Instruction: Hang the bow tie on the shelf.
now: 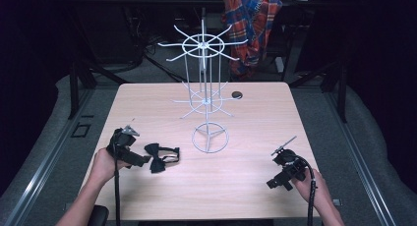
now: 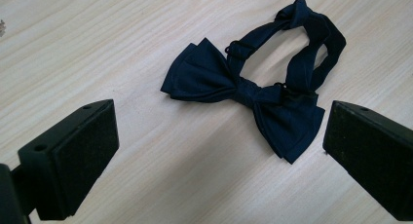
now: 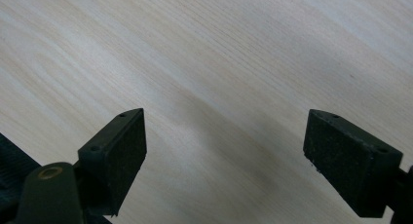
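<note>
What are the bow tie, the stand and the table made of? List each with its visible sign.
Bow tie: dark navy woven fabric with a slight satin sheen; soft folds and a strap loop.
Stand: thin wire, probably metal coated white; rigid radial hooks and a ring base.
Table: pale wood or wood-look laminate; matte grain lines.

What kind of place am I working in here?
Probably a lab or studio recording bay, not a shop: a lone table ringed by black curtains, floor rails, and cables behind. A white wire display rack and bow tie look like staged props.

Left gripper [image 2: 219,151] fingers spread wide, right gripper [image 3: 224,160] likewise, both low
</note>
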Available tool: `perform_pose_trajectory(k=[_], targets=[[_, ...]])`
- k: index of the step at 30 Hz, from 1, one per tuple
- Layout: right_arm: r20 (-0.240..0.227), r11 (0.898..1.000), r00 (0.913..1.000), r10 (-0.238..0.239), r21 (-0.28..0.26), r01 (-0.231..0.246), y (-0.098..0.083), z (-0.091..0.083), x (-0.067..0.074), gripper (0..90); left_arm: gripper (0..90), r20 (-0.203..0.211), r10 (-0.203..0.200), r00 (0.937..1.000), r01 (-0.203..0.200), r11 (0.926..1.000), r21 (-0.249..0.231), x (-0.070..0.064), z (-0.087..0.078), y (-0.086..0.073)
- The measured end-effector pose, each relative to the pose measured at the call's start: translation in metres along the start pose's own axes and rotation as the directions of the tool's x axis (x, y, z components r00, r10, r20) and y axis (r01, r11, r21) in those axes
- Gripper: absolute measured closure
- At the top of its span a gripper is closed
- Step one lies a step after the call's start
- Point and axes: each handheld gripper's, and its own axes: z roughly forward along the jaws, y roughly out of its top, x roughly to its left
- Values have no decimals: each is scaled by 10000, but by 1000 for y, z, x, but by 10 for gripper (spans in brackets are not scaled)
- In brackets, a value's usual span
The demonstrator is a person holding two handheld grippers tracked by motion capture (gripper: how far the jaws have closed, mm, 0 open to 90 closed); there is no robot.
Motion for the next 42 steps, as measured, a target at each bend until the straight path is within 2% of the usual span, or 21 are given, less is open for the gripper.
perform_pose_trajectory(k=[2, 7, 10, 11, 13, 16, 17, 18, 20, 21, 23, 25, 27, 28, 29, 32, 34, 38, 39, 41, 42], targets=[[164, 9995, 9995, -254, 169, 251, 0, -1, -1, 155, 0, 45, -17, 10000, 17, 10000, -11, 0, 1, 1], [82, 9996, 9999, 120, 266, -122, -3, -2, -2, 155, 0, 140, 83, 9999, -82, 10000, -35, -1, 8, 13], [103, 10000, 9999, -3, 18, 3, -3, -2, -2, 155, 0, 160, 155, 9998, -156, 9999, 36, -2, 12, 17], [185, 9999, 9998, -49, 156, 46, -3, -3, -2, 155, 0, 164, 170, 9997, -170, 9999, -4, -4, 14, 18], [83, 9990, 10000, -31, 451, 27, -3, -5, -1, 155, 1, 325, 239, 9992, -239, 9997, -11, -6, 15, 19], [97, 9995, 9999, 121, 281, -123, -3, -4, -1, 155, 2, 569, 448, 9974, -452, 9990, 57, -10, 21, 20], [154, 9998, 9999, -27, 205, 23, -3, -3, -2, 155, 3, 636, 556, 9964, -570, 9982, 202, -12, 24, 21], [187, 9999, 9998, -97, 28, 97, -3, -2, -3, 155, 38, 719, 675, 9951, -704, 9968, 377, -14, 27, 21], [219, 9997, 9996, -181, 193, 176, -2, -2, -3, 155, 66, 899, 881, 9920, -934, 9940, 561, -16, 33, 20], [140, 9999, 9999, -35, 136, 34, -3, -1, -2, 155, 87, 904, 976, 9911, -1037, 9925, 655, -17, 35, 20], [12, 10000, 10000, 27, 64, -27, -2, 0, -1, 155, 160, 957, 1073, 9896, -1139, 9913, 662, -17, 39, 21], [39, 9996, 10000, 44, 270, -45, -2, -1, -1, 155, 158, 967, 1114, 9891, -1184, 9905, 703, -17, 40, 22], [109, 9998, 9999, -46, 170, 44, -2, -1, -2, 155, 191, 1040, 1196, 9874, -1279, 9888, 769, -18, 43, 22], [81, 9999, 9999, 134, 31, -134, -2, 1, -1, 155, 229, 1039, 1243, 9868, -1331, 9877, 825, -18, 45, 23], [298, 9998, 9996, 17, 175, -23, -2, 0, -1, 155, 258, 966, 1402, 9854, -1492, 9844, 929, -20, 49, 24], [213, 9998, 9997, -147, 170, 144, -2, -1, -2, 155, 303, 1045, 1470, 9836, -1580, 9817, 1067, -21, 53, 25], [195, 9998, 9997, -112, 158, 109, -2, 0, -2, 155, 372, 898, 1558, 9837, -1654, 9798, 1121, -22, 54, 26], [238, 9997, 9996, -135, 219, 130, -3, -1, -3, 155, 442, 806, 1580, 9841, -1671, 9784, 1221, -22, 56, 24], [162, 9993, 9999, 29, 371, -35, -3, -2, -3, 155, 442, 782, 1627, 9836, -1716, 9770, 1262, -22, 56, 24], [103, 9996, 9999, 68, 289, -71, -3, -1, -3, 155, 506, 405, 1799, 9829, -1837, 9738, 1337, -24, 57, 23], [140, 9998, 9999, 11, 200, -14, -3, -1, -3, 155, 536, 423, 1752, 9836, -1794, 9741, 1373, -23, 57, 23]])
